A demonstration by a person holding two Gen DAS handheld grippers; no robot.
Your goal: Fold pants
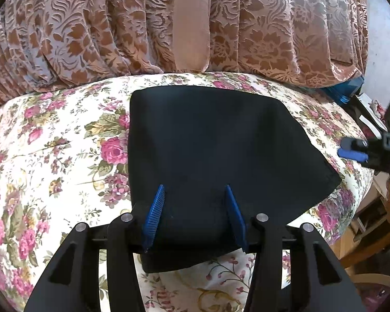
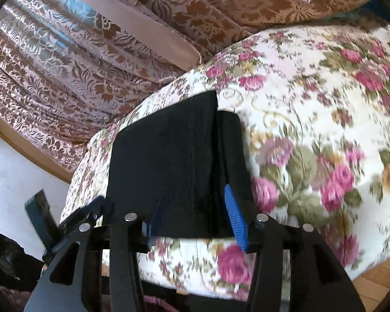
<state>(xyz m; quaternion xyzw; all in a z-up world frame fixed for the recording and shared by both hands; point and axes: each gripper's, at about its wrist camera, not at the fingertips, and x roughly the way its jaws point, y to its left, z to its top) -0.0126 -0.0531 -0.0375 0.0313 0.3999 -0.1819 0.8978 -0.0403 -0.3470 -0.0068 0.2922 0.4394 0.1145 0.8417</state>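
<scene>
Two hand-held grippers, left and right, hover with ribbed blue fingers spread wide, gripping nothing, over smooth black folded pants on a floral bedspread.

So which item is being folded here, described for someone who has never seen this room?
Find the bed with the rose-print cover, in front of the brown patterned curtain. The pants lie flat on that cover, between the open fingers of the left gripper. They are the only plain black thing on the flowered fabric.
</scene>
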